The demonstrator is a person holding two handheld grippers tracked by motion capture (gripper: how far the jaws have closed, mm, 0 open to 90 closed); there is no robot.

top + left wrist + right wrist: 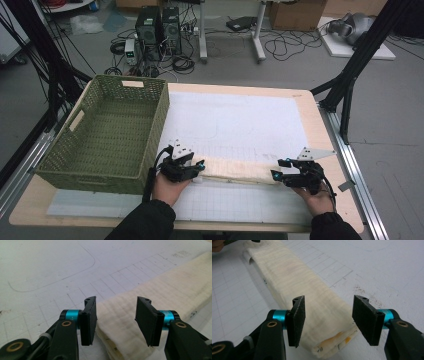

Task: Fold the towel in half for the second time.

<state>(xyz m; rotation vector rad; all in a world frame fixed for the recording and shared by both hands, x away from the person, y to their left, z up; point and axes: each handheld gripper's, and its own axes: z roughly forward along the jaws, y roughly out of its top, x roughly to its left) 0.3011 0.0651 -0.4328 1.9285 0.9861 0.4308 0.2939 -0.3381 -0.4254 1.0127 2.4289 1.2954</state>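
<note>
I am working at a light wooden table [320, 125] covered with a white gridded mat [240, 120]. A cream cloth folded into a long narrow strip [235, 171] lies flat on the mat near my edge, running left to right. A green woven basket [107, 132] stands on the left part of the table, just beyond the strip's left end.

My left claw [199, 167] sits at the strip's left end. In the left gripper view its jaws stand apart, with the folded end [117, 322] lying between them and the pads not pressing on it. My right claw [276, 170] sits at the right end. In the right gripper view its jaws are likewise apart, straddling the layered end [324, 322] without squeezing.

I judge this to be the moment between folds: both ends are bracketed but free. The next move probably calls for closing both claws on the ends together, catching every layer, then folding the strip shorter or lifting it toward the basket.
</note>
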